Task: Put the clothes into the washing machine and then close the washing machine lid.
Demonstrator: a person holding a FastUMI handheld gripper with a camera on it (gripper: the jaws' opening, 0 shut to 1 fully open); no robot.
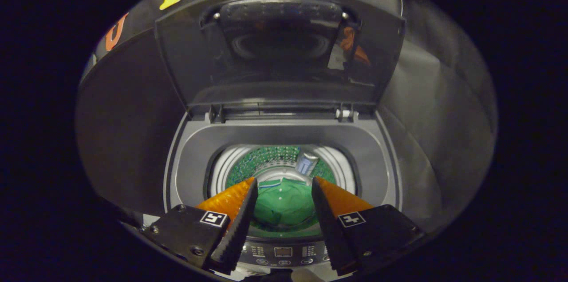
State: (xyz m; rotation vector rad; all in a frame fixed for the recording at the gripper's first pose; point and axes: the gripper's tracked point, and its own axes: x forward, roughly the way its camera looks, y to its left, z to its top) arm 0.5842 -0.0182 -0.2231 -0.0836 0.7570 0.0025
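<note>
**Garment in drum, lid up, fingers spread and empty**

One washing machine (284, 140) is seen from above, a top-loader with a grey deck around a round opening. One lid (279, 51) is raised on the far side, standing near upright on its hinges and leaning slightly back against the dark cloth wall (128, 127). The lid panel is dark and glossy, with reflections across it.

One drum (266, 160) is visible through the opening; its perforated wall appears green under the light. One green garment (284, 204), with a collar and a row of small pale buttons, is lying at the bottom of the drum. One small pale cylindrical fitting (307, 163) is seen on the far right of the drum wall, above the garment.

The gripper (284, 193) is held over the near rim of the machine. Its two fingers are spread wide apart and nothing is held between them; the garment is seen through the gap, lower down in the drum, not touched by either finger. One square marker is carried on each finger mount, two in all.

One control panel (283, 253) with buttons and a small display runs along the near edge of the machine, partly hidden by the finger bases. Nothing stands between the lid and the opening.
</note>
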